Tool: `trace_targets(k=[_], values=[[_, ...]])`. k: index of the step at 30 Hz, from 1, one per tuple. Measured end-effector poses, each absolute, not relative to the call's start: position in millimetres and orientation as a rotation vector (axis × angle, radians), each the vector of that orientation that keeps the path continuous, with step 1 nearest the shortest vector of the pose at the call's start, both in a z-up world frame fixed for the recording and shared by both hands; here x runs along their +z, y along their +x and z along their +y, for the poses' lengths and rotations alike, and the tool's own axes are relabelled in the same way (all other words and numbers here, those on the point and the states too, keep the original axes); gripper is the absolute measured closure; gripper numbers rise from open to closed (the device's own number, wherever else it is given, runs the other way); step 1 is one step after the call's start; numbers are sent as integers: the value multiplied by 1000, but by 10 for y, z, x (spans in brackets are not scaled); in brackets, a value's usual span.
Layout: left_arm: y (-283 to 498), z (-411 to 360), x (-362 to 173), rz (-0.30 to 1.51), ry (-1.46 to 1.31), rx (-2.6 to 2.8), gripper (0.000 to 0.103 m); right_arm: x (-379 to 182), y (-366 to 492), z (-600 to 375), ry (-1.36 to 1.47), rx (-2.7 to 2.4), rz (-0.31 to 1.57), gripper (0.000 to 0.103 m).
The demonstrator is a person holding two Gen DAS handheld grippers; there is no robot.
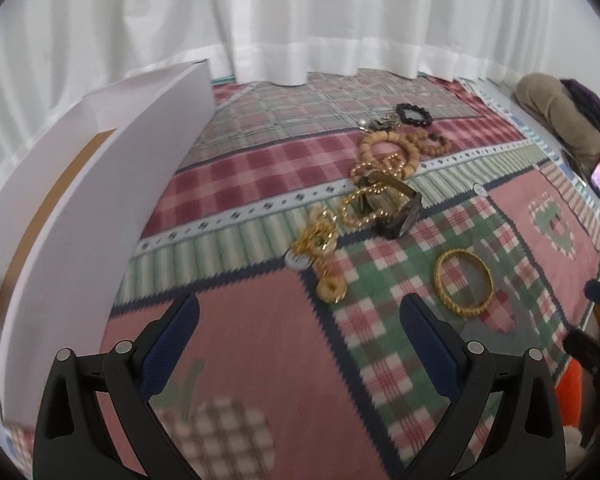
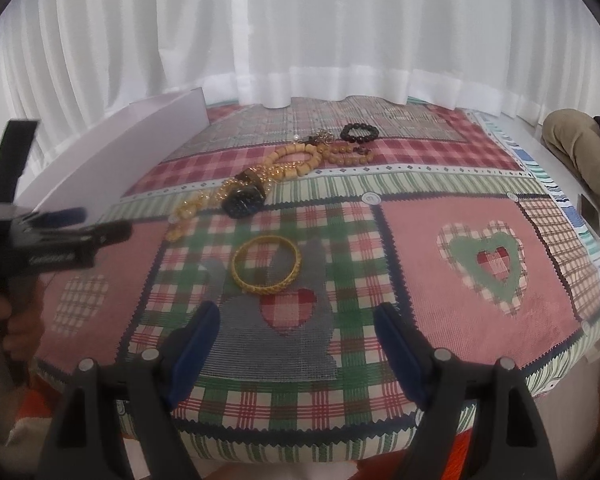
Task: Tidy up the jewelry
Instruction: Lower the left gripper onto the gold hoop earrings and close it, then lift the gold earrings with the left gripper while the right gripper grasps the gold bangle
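Right gripper: nearest my lens; fingers spread wide, nothing between them, hanging low over the near edge of the patchwork cloth. I read the wide spread as readiness to straddle a ring-shaped piece.
Gold bangle: lies flat and alone on the green-and-red check, just ahead of my right fingers, apart from the rest. Being isolated, it looks like the easiest first pick.
Left gripper: fingers also spread, empty, above the pink patch; the bangle sits just beyond its right-hand finger.
Jewelry pile: gold chains, a dark watch and wooden bead bracelets overlap in a line running away from me; a black bead bracelet lies at the far end. Tangled, so I expect snagging there.
White box: stands open on the cloth's left side, well apart from the pile; I judge it the destination, though I cannot see compartments inside.
Progress: I judge nothing is sorted yet.
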State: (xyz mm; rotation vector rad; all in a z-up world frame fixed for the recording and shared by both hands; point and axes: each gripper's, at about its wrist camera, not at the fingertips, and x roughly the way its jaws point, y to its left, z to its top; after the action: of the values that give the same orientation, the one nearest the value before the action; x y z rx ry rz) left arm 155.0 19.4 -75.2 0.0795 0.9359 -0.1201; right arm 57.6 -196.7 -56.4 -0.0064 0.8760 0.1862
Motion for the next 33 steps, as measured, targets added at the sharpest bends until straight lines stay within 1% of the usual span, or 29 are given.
trace_targets(k=[8, 11, 14, 16, 19, 20, 21, 22, 24, 33], values=[[2127, 55, -1110, 1013, 139, -129, 3, -600, 603, -2013, 9, 185, 885, 22], [2288, -24, -1282, 1035, 190, -93, 9, -618, 609, -2016, 12, 188, 891, 22], [2342, -40, -1341, 1025, 178, -97, 11, -604, 602, -2030, 10, 187, 887, 22], [2346, -13, -1344, 1030, 134, -121, 20, -583, 595, -2061, 15, 181, 879, 22], [2348, 21, -1311, 1035, 98, -151, 57, -576, 588, -2100, 26, 171, 875, 22], [2347, 15, -1292, 1035, 103, -164, 72, -579, 589, -2108, 28, 169, 876, 22], [2349, 10, -1271, 1040, 110, -164, 77, -588, 590, -2113, 32, 168, 880, 22], [2344, 10, -1247, 1040, 107, -167, 80, -595, 587, -2116, 36, 169, 882, 22], [2310, 32, -1164, 1039, 90, -172, 89, -590, 569, -2116, 40, 175, 884, 22], [1948, 459, -611, 989, -94, -219, 90, -535, 558, -2205, 68, 158, 860, 22]])
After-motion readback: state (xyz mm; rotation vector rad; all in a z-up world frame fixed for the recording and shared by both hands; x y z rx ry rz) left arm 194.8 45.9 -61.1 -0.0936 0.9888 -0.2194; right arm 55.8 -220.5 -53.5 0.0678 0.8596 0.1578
